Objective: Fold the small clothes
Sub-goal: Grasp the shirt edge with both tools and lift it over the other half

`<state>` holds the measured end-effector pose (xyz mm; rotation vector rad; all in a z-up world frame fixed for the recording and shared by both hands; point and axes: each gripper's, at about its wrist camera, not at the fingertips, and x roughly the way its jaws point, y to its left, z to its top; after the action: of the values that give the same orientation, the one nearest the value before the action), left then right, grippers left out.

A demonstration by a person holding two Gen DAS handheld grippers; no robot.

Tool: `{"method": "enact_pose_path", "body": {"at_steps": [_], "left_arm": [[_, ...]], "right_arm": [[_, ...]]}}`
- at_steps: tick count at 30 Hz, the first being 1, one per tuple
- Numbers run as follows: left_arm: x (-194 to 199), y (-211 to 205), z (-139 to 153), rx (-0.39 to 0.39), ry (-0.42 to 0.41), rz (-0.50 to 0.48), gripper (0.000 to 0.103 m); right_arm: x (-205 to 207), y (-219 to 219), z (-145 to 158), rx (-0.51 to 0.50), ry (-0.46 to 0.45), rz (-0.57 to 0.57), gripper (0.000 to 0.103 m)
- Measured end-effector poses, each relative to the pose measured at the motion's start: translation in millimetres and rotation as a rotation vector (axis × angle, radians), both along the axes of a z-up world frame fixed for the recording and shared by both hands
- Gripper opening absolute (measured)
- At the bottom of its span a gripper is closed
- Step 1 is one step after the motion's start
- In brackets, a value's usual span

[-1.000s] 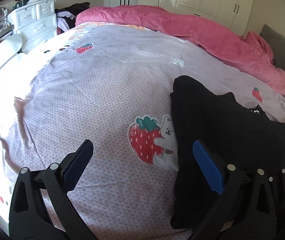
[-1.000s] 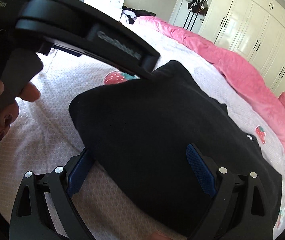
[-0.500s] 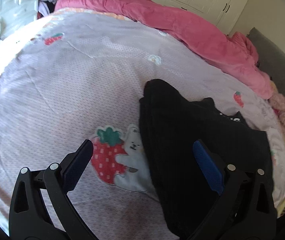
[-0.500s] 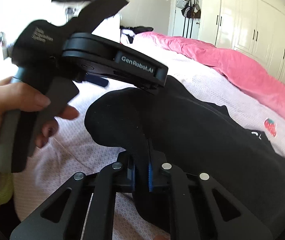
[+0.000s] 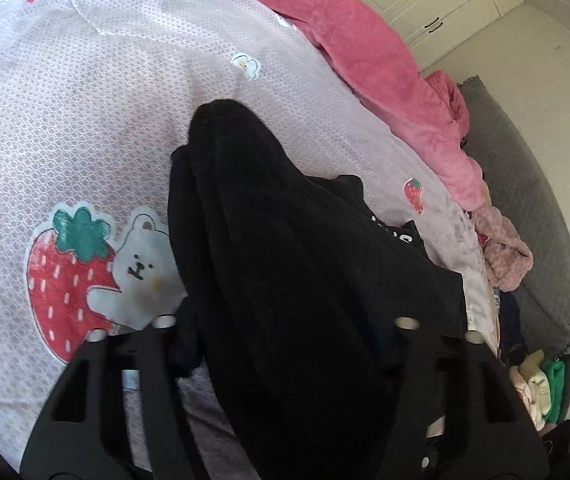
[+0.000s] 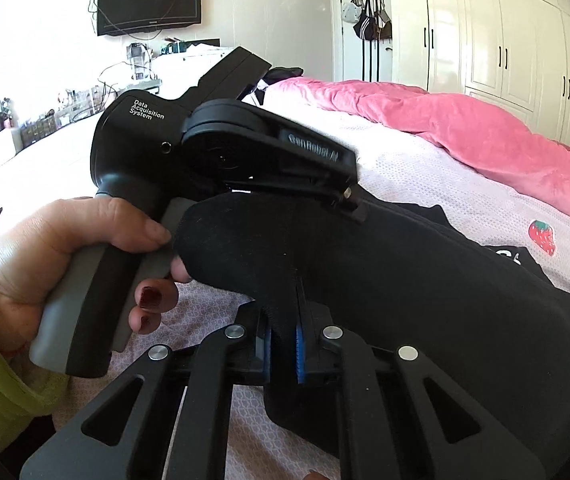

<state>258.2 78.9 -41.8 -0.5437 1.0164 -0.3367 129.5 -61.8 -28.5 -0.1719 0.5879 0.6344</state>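
Gripping black garment (image 6: 405, 280), both jaws clamped; pink duvet (image 5: 365, 48) beyond, left gripper (image 6: 349, 200) blocking view.

Pink duvet (image 5: 369, 64), wall-mounted television (image 6: 149, 2)

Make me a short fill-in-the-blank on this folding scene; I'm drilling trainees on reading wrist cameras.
1. The garment pinched in the right gripper is ____ in colour.
2. The bedsheet print shows a bear hugging a ____.
3. The bunched blanket along the bed's far edge is ____.
4. The hand holding the left gripper wears a ____ sleeve.

Missing words: black; strawberry; pink; green
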Motion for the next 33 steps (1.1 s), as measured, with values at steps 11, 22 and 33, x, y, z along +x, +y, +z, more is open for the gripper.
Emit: {"method": "enact_pose_path", "body": {"at_steps": [11, 22, 33], "left_arm": [[-25, -54, 63, 0.096, -0.146, -0.047, 0.028], [-34, -148, 89, 0.15, -0.182, -0.151, 0.028], [-36, -231, 77, 0.228, -0.146, -0.237, 0.028]], "right_arm": [[-21, -53, 24, 0.128, -0.07, -0.075, 0.007], [-35, -139, 30, 0.283, -0.045, -0.195, 0.007], [-45, -200, 14, 0.354, 0.013, -0.293, 0.007]]}}
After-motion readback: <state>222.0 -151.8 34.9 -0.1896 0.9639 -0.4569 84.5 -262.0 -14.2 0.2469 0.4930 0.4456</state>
